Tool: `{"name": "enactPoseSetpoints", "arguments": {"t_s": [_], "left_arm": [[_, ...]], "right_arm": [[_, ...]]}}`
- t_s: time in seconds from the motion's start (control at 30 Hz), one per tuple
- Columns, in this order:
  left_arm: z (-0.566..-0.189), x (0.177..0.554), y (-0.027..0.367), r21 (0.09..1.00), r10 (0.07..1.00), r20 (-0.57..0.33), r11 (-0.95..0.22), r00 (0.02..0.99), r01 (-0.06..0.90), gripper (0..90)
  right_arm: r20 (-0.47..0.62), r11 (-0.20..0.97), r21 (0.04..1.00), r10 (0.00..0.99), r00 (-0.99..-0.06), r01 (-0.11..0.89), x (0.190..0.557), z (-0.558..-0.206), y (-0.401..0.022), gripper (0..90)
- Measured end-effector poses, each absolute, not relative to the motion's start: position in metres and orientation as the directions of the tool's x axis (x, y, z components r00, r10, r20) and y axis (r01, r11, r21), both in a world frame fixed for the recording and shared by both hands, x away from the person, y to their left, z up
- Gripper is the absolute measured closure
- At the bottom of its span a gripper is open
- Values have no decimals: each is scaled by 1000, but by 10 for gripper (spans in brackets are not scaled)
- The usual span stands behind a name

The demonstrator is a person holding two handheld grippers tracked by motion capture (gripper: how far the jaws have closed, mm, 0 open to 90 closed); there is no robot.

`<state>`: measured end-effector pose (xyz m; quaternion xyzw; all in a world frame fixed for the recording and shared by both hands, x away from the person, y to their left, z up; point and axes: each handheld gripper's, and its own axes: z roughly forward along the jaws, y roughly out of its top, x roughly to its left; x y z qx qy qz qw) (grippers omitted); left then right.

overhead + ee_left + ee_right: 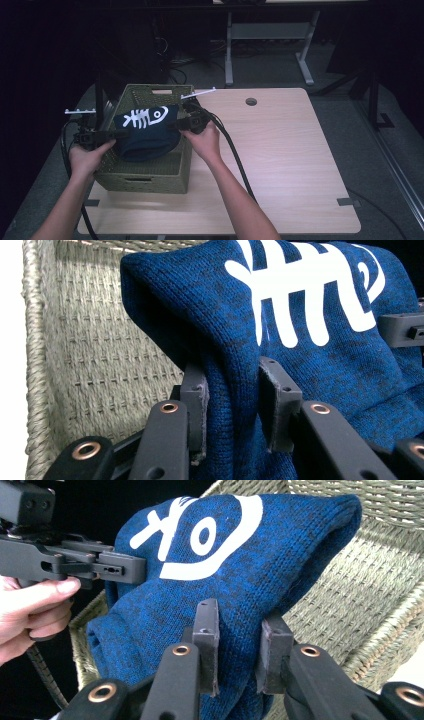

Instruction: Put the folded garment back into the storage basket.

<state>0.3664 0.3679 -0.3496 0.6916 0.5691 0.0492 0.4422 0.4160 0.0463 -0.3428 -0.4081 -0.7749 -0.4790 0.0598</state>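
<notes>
A folded dark blue knit garment [145, 132] with a white fish-skeleton print hangs over the green woven basket [132, 175], held at both ends. My left gripper [116, 134] pinches its left edge, and in the left gripper view the pads [196, 400] squeeze a fold of the blue knit [300, 315]. My right gripper [181, 124] pinches the right edge; the right gripper view shows its pads [207, 630] pressed into the knit [280, 540]. The garment's lower part dips into the basket.
The basket [80, 355] stands at the left of a light wooden table [280, 150] with a round cable hole [251, 101]. Black cables [235, 155] trail from the grippers over the table. Desk legs and dark floor lie beyond the far edge.
</notes>
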Motion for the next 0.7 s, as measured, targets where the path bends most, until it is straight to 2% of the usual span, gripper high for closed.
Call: {"name": "enactPoseSetpoints", "arguments": {"t_s": [0.7], "left_arm": [[-359,373,357,627,880,-328,-70,344,776,646]], "right_arm": [[388,301,673,634,-669,676,413,-362,57,723]]}}
